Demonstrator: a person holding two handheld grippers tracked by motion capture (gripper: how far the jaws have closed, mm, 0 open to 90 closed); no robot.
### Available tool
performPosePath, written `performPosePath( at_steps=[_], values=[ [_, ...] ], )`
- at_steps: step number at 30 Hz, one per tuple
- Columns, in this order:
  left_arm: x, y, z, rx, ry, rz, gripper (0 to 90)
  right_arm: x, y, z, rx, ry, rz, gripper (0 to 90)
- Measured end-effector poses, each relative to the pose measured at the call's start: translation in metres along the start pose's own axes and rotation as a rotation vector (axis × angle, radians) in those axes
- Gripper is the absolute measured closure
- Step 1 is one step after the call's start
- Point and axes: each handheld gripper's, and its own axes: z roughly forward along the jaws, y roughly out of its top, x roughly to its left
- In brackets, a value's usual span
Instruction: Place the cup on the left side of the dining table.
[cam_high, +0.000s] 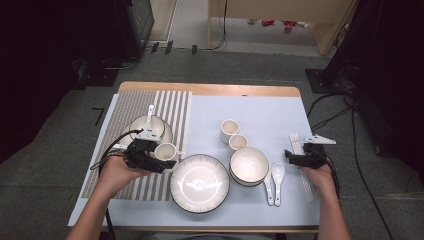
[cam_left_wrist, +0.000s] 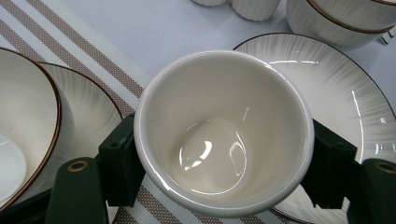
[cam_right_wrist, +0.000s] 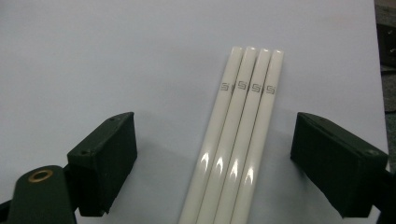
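Cup (cam_left_wrist: 224, 135) sits clamped between the left tool (cam_high: 159, 161) jaws, beside the plate (cam_left_wrist: 355, 102); right tool (cam_right_wrist: 215, 163) jaws stand apart around four chopsticks (cam_right_wrist: 238, 140) on the desk (cam_right_wrist: 93, 60).

Lab: cables (cam_high: 345, 112), dark stands (cam_high: 345, 55)

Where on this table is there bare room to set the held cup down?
The cup sits in the left tool. Free: the pale mat's far right, beyond the two cups, and the striped placemat's far end. Crowded: around the plate and bowl.
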Motion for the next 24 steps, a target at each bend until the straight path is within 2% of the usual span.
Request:
performPosePath(
  at_steps=[24],
  values=[
    [0.001, -0.012, -0.007, -0.009, 0.002, -0.001, 27.9, 0.000, 0.000, 0.000, 0.000, 0.000, -0.001, 14.1]
  ],
)
